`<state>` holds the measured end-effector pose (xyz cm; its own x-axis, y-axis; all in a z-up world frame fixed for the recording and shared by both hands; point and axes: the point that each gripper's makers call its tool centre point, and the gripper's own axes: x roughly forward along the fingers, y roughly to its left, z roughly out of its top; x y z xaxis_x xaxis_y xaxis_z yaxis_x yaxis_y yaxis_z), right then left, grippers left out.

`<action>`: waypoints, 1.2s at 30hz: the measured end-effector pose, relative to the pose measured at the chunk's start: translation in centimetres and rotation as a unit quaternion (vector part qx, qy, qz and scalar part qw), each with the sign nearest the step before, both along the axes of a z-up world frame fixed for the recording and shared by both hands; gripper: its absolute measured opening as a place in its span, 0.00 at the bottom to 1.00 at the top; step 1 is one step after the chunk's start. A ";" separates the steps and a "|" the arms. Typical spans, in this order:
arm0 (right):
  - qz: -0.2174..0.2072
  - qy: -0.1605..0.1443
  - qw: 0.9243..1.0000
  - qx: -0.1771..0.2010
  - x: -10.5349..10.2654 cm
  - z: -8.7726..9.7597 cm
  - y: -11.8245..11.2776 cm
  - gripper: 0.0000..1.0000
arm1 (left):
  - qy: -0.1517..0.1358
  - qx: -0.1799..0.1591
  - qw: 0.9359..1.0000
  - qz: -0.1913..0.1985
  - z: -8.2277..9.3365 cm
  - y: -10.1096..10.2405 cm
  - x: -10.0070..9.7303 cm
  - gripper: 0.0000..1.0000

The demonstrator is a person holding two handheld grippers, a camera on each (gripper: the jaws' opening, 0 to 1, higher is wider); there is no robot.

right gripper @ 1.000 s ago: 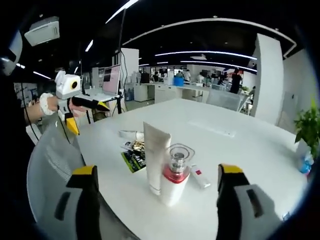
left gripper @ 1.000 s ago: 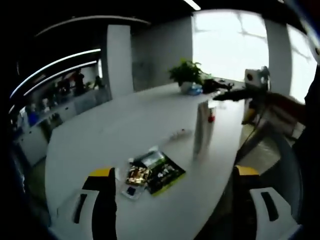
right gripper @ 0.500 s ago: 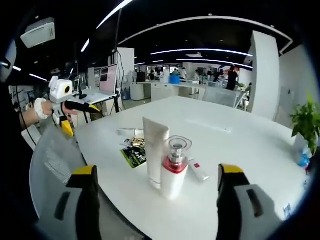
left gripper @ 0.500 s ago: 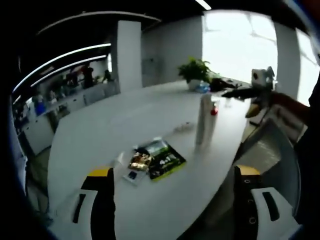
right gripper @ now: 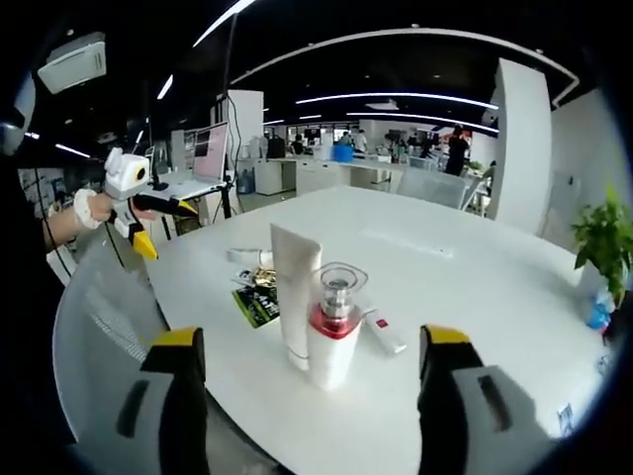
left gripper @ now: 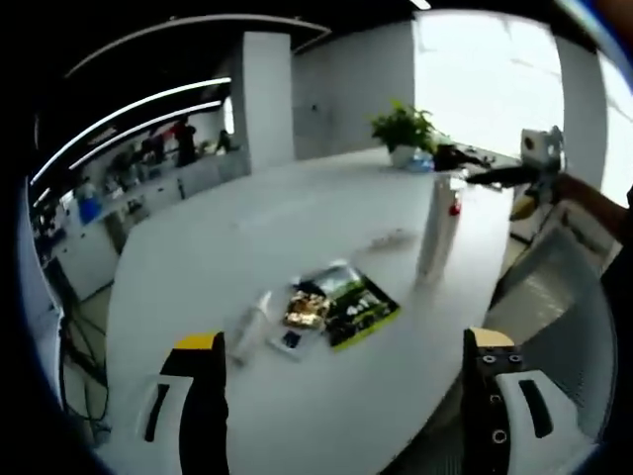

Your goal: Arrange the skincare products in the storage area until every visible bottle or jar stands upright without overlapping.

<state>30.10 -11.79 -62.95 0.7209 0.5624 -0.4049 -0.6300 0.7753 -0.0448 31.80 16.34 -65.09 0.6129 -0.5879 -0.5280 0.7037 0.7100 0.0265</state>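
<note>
On a white table (right gripper: 475, 287), a white tube (right gripper: 293, 297) stands upright just beside a pump bottle (right gripper: 333, 336) with a clear cap and red collar; in the right gripper view the two overlap, so whether they touch cannot be told. A small white stick (right gripper: 381, 332) with a red mark lies flat near them. Behind the tube lie sachets (right gripper: 259, 297), partly hidden by it, and another tube (right gripper: 247, 255) on its side.

The right gripper (right gripper: 307, 416) hangs released, jaws spread wide, short of the bottle and holding nothing. The left gripper (left gripper: 341, 406) is likewise spread and empty above the near table edge, sachets (left gripper: 341, 309) and the lying tube (left gripper: 252, 322) ahead of it. The upright tube (left gripper: 435, 233) stands farther off, largely hiding the bottle (left gripper: 454, 208). A plant (left gripper: 404, 129) sits at the far end. Print on the sachets is too blurred to read.
</note>
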 end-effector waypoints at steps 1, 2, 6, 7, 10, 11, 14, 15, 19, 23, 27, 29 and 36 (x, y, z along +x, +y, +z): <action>-0.004 0.003 1.000 -0.002 0.2 -0.2 -0.2 0.80 | 0.002 0.005 1.000 -0.002 -0.1 0.0 0.2 0.97; -0.006 0.005 1.000 -0.002 0.2 -0.3 -0.2 0.77 | 0.005 0.012 1.000 -0.008 -0.2 0.1 0.5 0.97; -0.014 0.006 1.000 0.012 0.3 -0.2 -0.2 0.69 | 0.018 0.043 0.999 -0.028 -1.5 0.4 1.8 0.94; -0.016 0.011 1.000 0.014 0.3 -0.3 -0.2 0.66 | 0.022 0.054 0.998 -0.035 -1.9 0.5 2.0 0.92; -0.015 0.009 1.000 0.014 0.2 -0.5 -0.2 0.61 | 0.040 0.083 0.995 -0.042 -3.1 1.1 3.1 0.88; -0.014 0.012 1.000 0.013 0.1 -0.6 -0.2 0.59 | 0.041 0.089 0.994 -0.046 -3.3 1.2 3.7 0.85; -0.014 0.016 1.000 0.014 -0.1 -0.7 -0.2 0.55 | 0.041 0.099 0.993 -0.041 -3.4 1.5 5.5 0.74; -0.012 0.019 1.000 0.016 -0.2 -0.7 -0.1 0.54 | 0.037 0.100 0.994 -0.037 -3.4 1.7 6.3 0.70; -0.017 0.023 0.999 0.019 -0.1 -0.8 -0.4 0.50 | 0.028 0.123 0.991 -0.033 -4.3 2.5 9.0 0.51; -0.024 0.030 0.999 0.035 0.1 -0.9 -0.5 0.48 | 0.048 0.133 0.990 -0.014 -5.7 3.0 11.5 0.44; -0.027 0.036 0.998 0.033 0.1 -1.1 -0.5 0.47 | 0.079 0.183 0.980 -0.015 -7.9 4.0 12.8 0.40; -0.030 0.037 0.998 0.035 0.1 -1.1 -0.6 0.47 | 0.099 0.208 0.973 -0.026 -9.1 4.2 13.0 0.38; -0.041 0.045 0.997 0.037 0.1 -1.3 -1.0 0.45 | 0.137 0.217 0.966 -0.026 -11.0 3.9 13.8 0.33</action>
<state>30.25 -12.79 -64.26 0.7284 0.5343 -0.4288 -0.5638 0.8231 0.0679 45.62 20.28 -76.13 0.3900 -0.3009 -0.8703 0.7610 0.6374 0.1207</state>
